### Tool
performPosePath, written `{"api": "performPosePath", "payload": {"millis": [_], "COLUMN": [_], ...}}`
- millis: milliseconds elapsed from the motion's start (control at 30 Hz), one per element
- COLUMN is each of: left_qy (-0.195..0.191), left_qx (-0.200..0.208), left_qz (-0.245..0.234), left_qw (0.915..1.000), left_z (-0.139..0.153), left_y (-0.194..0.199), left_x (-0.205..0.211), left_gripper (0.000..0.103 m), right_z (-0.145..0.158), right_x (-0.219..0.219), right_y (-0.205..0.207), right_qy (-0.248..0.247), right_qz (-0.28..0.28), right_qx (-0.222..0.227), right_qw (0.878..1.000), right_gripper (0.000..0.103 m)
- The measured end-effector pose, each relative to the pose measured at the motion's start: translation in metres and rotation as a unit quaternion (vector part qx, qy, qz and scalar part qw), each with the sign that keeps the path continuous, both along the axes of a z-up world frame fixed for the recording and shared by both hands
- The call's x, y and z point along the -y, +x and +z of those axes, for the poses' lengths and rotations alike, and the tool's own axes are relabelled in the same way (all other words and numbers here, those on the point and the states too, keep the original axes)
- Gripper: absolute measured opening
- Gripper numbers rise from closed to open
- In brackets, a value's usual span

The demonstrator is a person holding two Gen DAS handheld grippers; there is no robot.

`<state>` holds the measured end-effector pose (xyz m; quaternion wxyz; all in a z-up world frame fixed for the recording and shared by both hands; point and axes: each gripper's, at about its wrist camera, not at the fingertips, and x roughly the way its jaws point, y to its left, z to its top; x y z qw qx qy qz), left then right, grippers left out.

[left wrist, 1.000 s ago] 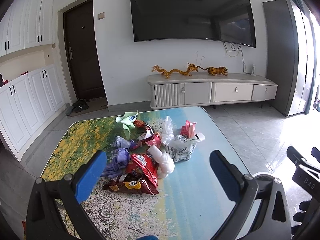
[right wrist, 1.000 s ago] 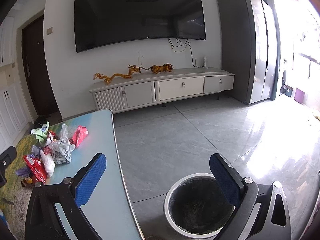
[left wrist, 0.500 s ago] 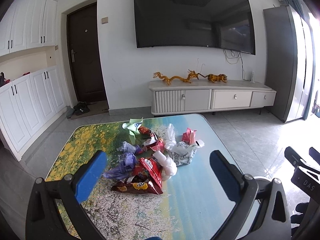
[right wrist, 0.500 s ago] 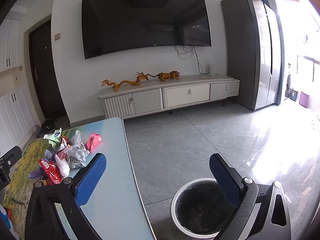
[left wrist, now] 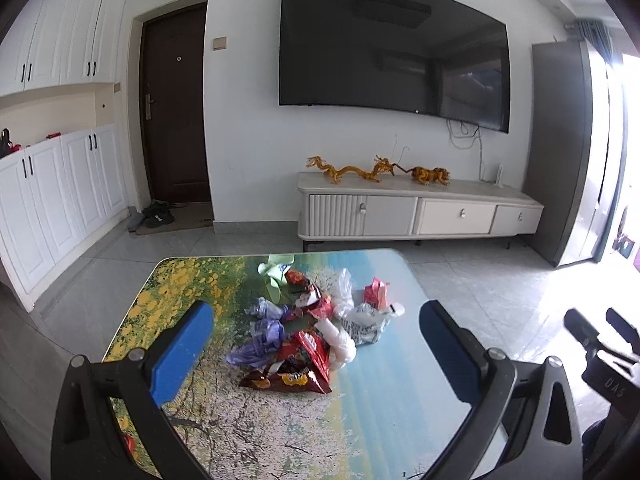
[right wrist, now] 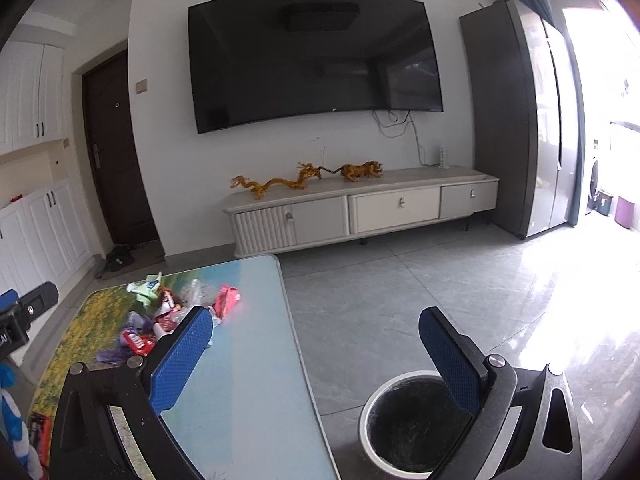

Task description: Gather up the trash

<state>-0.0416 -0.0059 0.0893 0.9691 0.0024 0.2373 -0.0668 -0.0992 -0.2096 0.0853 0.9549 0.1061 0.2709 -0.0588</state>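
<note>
A heap of trash lies mid-table: a red and brown snack bag [left wrist: 296,372], purple wrappers [left wrist: 260,336], white plastic bags [left wrist: 364,320], a green paper [left wrist: 276,272] and a red wrapper [left wrist: 376,290]. My left gripper [left wrist: 316,344] hangs open above the table's near part, the heap framed between its blue pads, nothing held. My right gripper [right wrist: 316,344] is open too and empty, over the table's right edge. Its left pad [right wrist: 180,360] covers part of the heap [right wrist: 160,320]. A white-rimmed trash bin [right wrist: 404,428] with a black liner stands on the floor beside the table, under its right finger.
The table [left wrist: 372,408] carries a flower and sky print. Grey tiled floor [right wrist: 400,300] spreads to the right. A white TV cabinet [left wrist: 416,216] with golden figures stands at the far wall under a large TV [left wrist: 392,52]. White cupboards [left wrist: 52,200] line the left wall.
Both cameras have tilted up and drawn back a little, so the trash heap sits lower in view. In the right wrist view the table has shifted rightward. Both grippers stay open.
</note>
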Motion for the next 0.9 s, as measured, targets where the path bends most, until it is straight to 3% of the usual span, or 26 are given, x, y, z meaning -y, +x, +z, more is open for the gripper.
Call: {"api": "performPosePath", "payload": {"millis": [233, 500, 667, 800, 900], "left_qy": [-0.026, 0.017, 0.005, -0.011, -0.019], "left_qx": [-0.022, -0.018, -0.078, -0.143, -0.185], "left_qz": [-0.037, -0.037, -0.039, -0.050, -0.060], "left_qw": [0.9988, 0.9990, 0.9962, 0.9884, 0.9807], "left_z": [0.036, 0.062, 0.022, -0.029, -0.063], "left_y": [0.012, 0.031, 0.059, 0.087, 0.106], "left_x": [-0.024, -0.034, -0.046, -0.047, -0.041], "left_gripper": [0.103, 0.092, 0.073, 0.063, 0.056], "right_z": [0.032, 0.070, 0.048, 0.007, -0.023], "right_x": [0.005, 0.008, -0.007, -0.028, -0.043], "right_y": [0.002, 0.018, 0.044, 0.073, 0.093], "right_qy": [0.046, 0.086, 0.103, 0.123, 0.140], "right_qz": [0.037, 0.088, 0.135, 0.182, 0.221], "right_qx": [0.019, 0.059, 0.027, -0.027, -0.067], "right_qw": [0.998, 0.991, 0.985, 0.975, 0.963], "right_gripper": [0.103, 0.096, 0.078, 0.053, 0.049]}}
